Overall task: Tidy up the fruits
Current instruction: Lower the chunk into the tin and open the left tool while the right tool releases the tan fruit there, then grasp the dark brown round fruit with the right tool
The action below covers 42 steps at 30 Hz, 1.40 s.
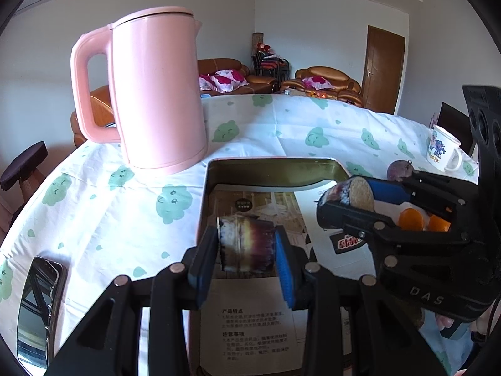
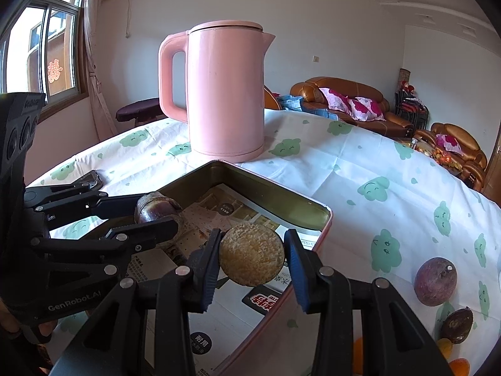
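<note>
My left gripper is shut on a short dark-purple sugarcane piece, held crosswise between the blue pads over the paper-lined metal tin. My right gripper is shut on a second sugarcane piece, its pale cut end facing the camera, above the tin's near right corner. Each view shows the other gripper: the right gripper with its piece, and the left gripper with its piece. A purple passion fruit, a brown fruit and oranges lie on the cloth to the right.
A tall pink kettle stands just behind the tin. A phone lies at the left on the cloud-print tablecloth. A white mug stands at the far right. Sofas and a door are beyond the table.
</note>
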Each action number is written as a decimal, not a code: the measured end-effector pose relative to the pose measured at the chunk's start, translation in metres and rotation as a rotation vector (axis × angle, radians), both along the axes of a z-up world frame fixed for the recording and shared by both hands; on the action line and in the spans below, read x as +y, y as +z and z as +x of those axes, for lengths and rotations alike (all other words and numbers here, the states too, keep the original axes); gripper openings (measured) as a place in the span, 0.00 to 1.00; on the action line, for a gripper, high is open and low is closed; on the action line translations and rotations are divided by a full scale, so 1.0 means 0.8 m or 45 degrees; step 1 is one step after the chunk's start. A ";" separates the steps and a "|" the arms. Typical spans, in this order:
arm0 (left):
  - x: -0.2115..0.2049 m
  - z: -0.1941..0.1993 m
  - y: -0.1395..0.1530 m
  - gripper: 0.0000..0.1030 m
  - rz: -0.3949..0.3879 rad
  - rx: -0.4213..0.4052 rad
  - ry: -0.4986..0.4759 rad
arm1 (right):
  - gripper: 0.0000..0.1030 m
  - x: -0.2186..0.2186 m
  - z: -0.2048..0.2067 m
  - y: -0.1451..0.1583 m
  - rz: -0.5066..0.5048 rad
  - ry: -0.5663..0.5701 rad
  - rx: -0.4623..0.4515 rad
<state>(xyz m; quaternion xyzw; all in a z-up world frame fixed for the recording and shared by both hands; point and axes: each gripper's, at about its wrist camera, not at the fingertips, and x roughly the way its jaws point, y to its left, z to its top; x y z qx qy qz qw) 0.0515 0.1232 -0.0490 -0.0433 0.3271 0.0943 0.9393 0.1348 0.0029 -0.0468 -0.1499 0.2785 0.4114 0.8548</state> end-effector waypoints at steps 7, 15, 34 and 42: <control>0.002 0.002 -0.002 0.37 -0.016 0.018 -0.022 | 0.41 0.004 0.003 -0.004 -0.031 -0.006 0.021; 0.003 0.008 -0.004 0.37 -0.046 0.031 -0.032 | 0.44 0.008 0.002 -0.007 -0.056 0.002 0.027; 0.011 0.024 0.005 0.77 -0.027 -0.050 -0.038 | 0.73 -0.134 -0.022 0.041 0.074 -0.326 -0.114; -0.014 0.002 0.027 0.86 0.002 -0.172 -0.009 | 0.73 -0.230 -0.020 0.023 0.060 -0.525 -0.051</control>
